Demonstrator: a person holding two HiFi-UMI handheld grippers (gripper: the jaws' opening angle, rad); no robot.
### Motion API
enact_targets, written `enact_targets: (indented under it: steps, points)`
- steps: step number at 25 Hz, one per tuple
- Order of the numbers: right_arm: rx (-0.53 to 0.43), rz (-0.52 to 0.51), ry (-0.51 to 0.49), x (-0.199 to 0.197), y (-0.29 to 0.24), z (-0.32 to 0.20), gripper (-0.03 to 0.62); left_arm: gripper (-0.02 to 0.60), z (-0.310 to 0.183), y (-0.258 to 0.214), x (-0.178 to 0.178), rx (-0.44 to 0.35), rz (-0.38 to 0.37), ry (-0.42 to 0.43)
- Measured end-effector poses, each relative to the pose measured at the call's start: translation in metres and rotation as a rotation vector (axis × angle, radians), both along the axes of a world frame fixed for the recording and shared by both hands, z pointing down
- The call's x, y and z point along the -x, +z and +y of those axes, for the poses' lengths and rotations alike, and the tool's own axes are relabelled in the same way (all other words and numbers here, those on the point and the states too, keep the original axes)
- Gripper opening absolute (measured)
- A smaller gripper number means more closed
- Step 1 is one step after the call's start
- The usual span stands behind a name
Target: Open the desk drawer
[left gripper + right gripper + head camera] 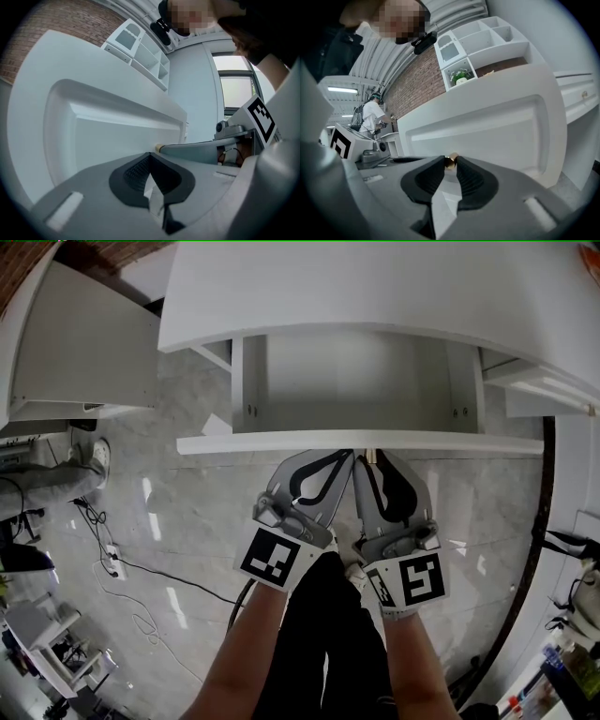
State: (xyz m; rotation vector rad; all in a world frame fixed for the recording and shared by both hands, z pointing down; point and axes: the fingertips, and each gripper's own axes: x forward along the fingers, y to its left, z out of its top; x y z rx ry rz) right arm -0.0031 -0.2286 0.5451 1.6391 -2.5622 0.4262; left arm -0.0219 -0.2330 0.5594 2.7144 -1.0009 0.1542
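- Your right gripper (pixel 450 164) pinches the brass knob (pixel 450 160) on the drawer (pixel 281 442) front.
- Your left gripper (pixel 150 157), jaws pressed together on nothing, sits just left of it.
- The drawer is pulled out.

Nothing readable anywhere, honestly; the left tool (pixel 343 457) and right tool (pixel 372 459) just carry black-and-white square markers (pixel 272 559).

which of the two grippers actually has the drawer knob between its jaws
The right gripper: it is clamped on the brass knob of the drawer front. The left gripper beside it has its jaws closed on nothing.
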Motion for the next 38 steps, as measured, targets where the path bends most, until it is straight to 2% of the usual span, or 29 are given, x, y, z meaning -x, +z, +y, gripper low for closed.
enact_targets:
  steps: [24, 38]
  points:
    - [0.018, 0.035, -0.06, -0.001, 0.002, 0.062, 0.08, 0.002, 0.06, 0.002, -0.003, 0.056, 0.004, -0.049]
    - [0.037, 0.037, -0.082, -0.001, 0.004, 0.076, 0.08, 0.002, 0.073, 0.001, -0.003, 0.065, 0.002, -0.074]
